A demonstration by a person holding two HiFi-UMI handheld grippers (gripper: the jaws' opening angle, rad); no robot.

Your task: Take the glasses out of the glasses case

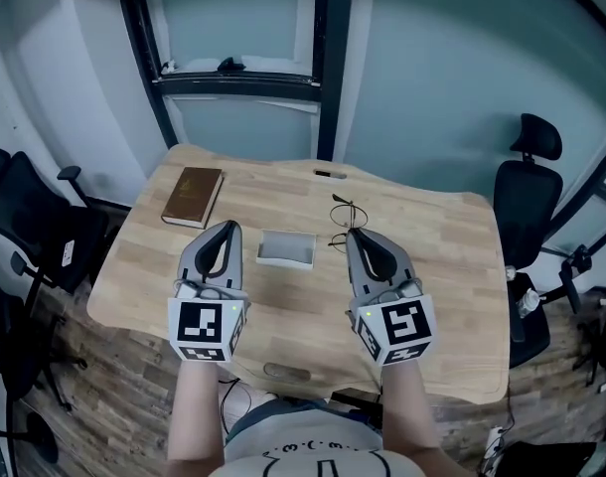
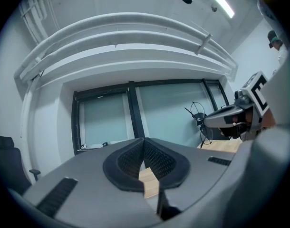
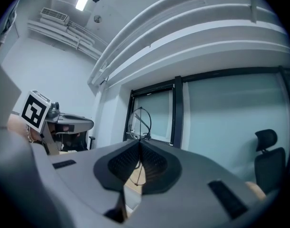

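Thin black wire-framed glasses (image 1: 343,219) hang from the tip of my right gripper (image 1: 351,233), above the wooden table (image 1: 442,296). In the right gripper view a round lens (image 3: 139,122) stands just past the closed jaws, and a thin temple runs down between the pads. My left gripper (image 1: 230,226) is held level beside it with its jaws shut and nothing between them (image 2: 144,139). A small pale grey box (image 1: 286,249) lies on the table between the two grippers. A flat brown case (image 1: 193,196) lies at the far left. The left gripper view shows the glasses (image 2: 198,113) on the right gripper.
Black office chairs stand left (image 1: 25,227) and right (image 1: 527,192) of the table. A dark window frame (image 1: 238,82) runs behind it. A small dark slot (image 1: 330,174) sits near the table's far edge. The person's arms and torso are at the near edge.
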